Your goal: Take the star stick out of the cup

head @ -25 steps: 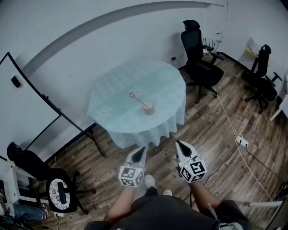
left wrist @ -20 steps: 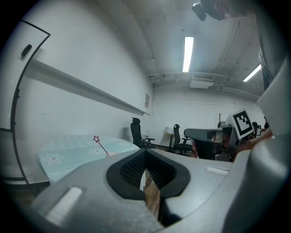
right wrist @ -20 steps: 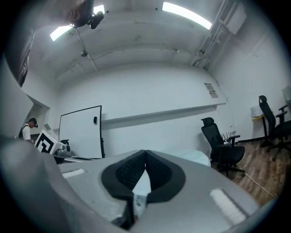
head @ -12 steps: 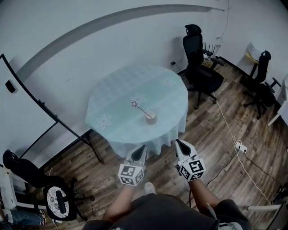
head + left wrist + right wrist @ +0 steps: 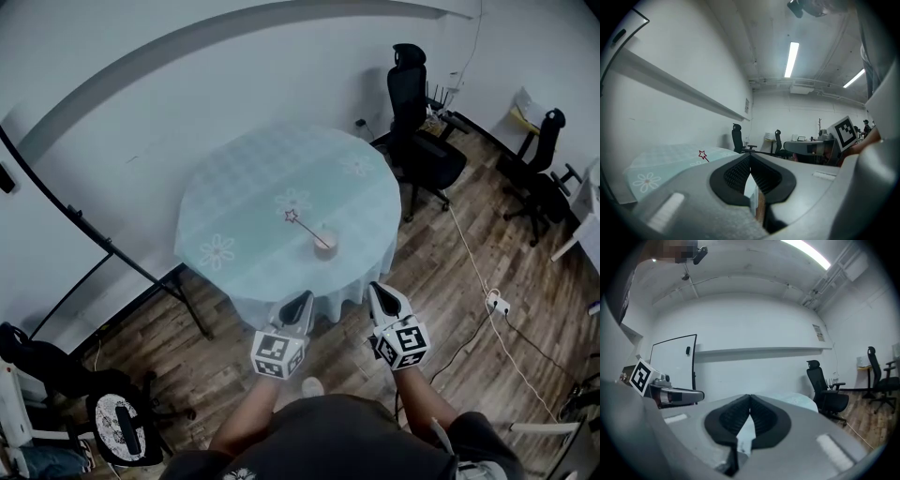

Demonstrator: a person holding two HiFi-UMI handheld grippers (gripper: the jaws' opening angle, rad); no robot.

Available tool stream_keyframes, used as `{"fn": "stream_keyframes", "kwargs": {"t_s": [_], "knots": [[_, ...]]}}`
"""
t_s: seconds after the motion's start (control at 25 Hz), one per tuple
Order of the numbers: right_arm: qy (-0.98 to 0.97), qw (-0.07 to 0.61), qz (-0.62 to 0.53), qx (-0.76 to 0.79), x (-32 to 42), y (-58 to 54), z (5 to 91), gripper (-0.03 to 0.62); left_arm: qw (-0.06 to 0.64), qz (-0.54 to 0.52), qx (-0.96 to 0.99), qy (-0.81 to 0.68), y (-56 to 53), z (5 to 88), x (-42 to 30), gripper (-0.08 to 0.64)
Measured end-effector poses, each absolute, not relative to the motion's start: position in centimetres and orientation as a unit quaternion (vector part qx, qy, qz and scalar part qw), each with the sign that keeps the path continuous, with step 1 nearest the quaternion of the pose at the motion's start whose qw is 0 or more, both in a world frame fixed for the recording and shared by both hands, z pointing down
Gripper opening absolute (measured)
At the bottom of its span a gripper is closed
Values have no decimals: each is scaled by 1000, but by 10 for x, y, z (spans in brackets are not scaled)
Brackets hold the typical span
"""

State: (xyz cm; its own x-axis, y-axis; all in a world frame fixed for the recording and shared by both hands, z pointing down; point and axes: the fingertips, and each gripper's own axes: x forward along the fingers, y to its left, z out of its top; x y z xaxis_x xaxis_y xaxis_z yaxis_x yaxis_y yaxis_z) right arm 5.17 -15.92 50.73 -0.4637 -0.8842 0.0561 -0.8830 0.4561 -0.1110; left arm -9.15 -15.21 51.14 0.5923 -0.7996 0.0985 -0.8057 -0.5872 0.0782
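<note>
- 2 grippers are held low in front of the person, side by side and apart. The left gripper (image 5: 297, 305) and right gripper (image 5: 382, 297) each have smooth grey shells and black ribbed pads.
- Left gripper view: the left gripper (image 5: 750, 157) has its jaws pressed together at the tips, nothing between them.
- Right gripper view: the right gripper (image 5: 750, 398) is likewise closed on nothing.
- Each gripper carries a white cube with black square markers at its rear, seen at (image 5: 278, 354) and (image 5: 401, 343).
- Just ahead of both tips is the round table (image 5: 244, 178), draped in a pale teal cloth with white flower prints.
- Ahead and between the 2 grippers, near the table's close edge, stands the small tan cup (image 5: 325, 247). The star stick (image 5: 307, 229) is in it, a thin rod leaning away to the left with an outlined star on top.
- Beyond and to the right are 2 black office chairs (image 5: 419, 141) on a wood-plank floor (image 5: 441, 281).
- Compared with 1 second earlier, the table and cup lie closer to the grippers, and both grippers are as shut as before.
</note>
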Motion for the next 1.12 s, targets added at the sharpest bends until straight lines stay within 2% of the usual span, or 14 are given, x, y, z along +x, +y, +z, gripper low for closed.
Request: {"fn": "stream_keyframes", "kwargs": {"t_s": [0.6,1.12], "knots": [[863,-20,-52,-502,16,-213,514,3,71,26,888,-453,-205,528,-114,5],[910,-25,-59,-409,-11,-306,526,3,58,46,860,-504,-288,525,-110,5]]}}
